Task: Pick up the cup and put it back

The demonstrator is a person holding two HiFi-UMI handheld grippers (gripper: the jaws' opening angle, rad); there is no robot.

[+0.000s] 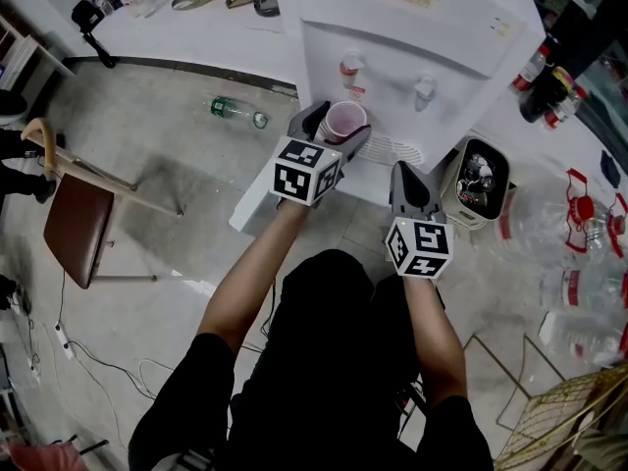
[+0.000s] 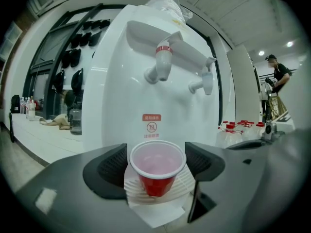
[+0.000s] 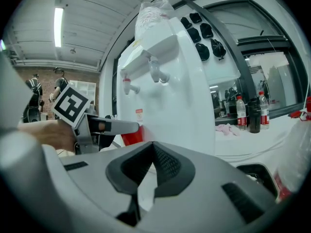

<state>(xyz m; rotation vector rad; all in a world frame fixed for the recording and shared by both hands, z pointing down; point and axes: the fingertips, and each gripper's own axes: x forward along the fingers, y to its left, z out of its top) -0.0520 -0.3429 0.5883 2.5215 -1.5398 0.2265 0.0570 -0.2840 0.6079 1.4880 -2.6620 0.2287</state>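
Left gripper [image 1: 336, 126] pinches the thin red plastic cup with a white rim [image 2: 155, 178] just under its rim, over the white dispenser's ribbed drip tray [image 2: 183, 182] — likely light, slick, easily crushed, so a gentle upper-wall hold suits — right gripper [image 3: 148, 161] closed, empty.

One red cup [image 2: 157, 167]. One white water dispenser [image 1: 412, 27] with two taps: one red-banded tap [image 2: 163, 62], one plain white tap [image 2: 206, 81]. One ribbed drip tray [image 1: 392, 150]. Two claws, left claw [image 1: 329, 126] and right claw [image 1: 410, 180]. Two marker cubes, left cube [image 1: 306, 171] and right cube [image 1: 419, 247]. On the floor [image 1: 177, 292]: one brown chair [image 1: 78, 226] toward the left edge, one green bottle [image 1: 235, 112], one small bin [image 1: 478, 183]. Clear red-capped jugs [image 1: 579, 214] at the right edge, too overlapped to count.
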